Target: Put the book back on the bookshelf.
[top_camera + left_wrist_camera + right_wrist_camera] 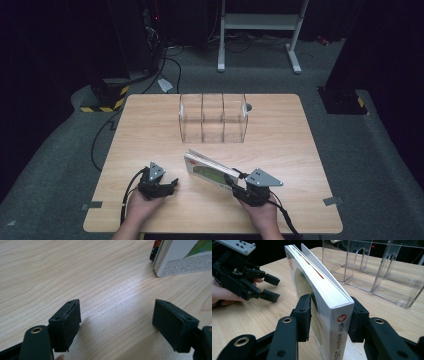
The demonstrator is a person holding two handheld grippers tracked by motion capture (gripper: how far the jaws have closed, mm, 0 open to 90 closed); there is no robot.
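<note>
Right gripper (329, 317) clamps spine end of white-covered paperback book (317, 287), upright on edge; left gripper (116, 322) open, empty, just left of book.

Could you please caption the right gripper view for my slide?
Right gripper clamps an upright book by its spine, clear organizer behind.

High view: fixed above the near edge, facing forward and down, far enough to take in the whole worktop (150, 130). Left gripper view: low over the wood, looking along its own jaws, very close, book (182, 257) corner at upper right. Right gripper view: close behind the book (322, 290), facing the clear rack (374, 272). Shared by all three: book and worktop; rack (214, 117) shared by high and right.
</note>
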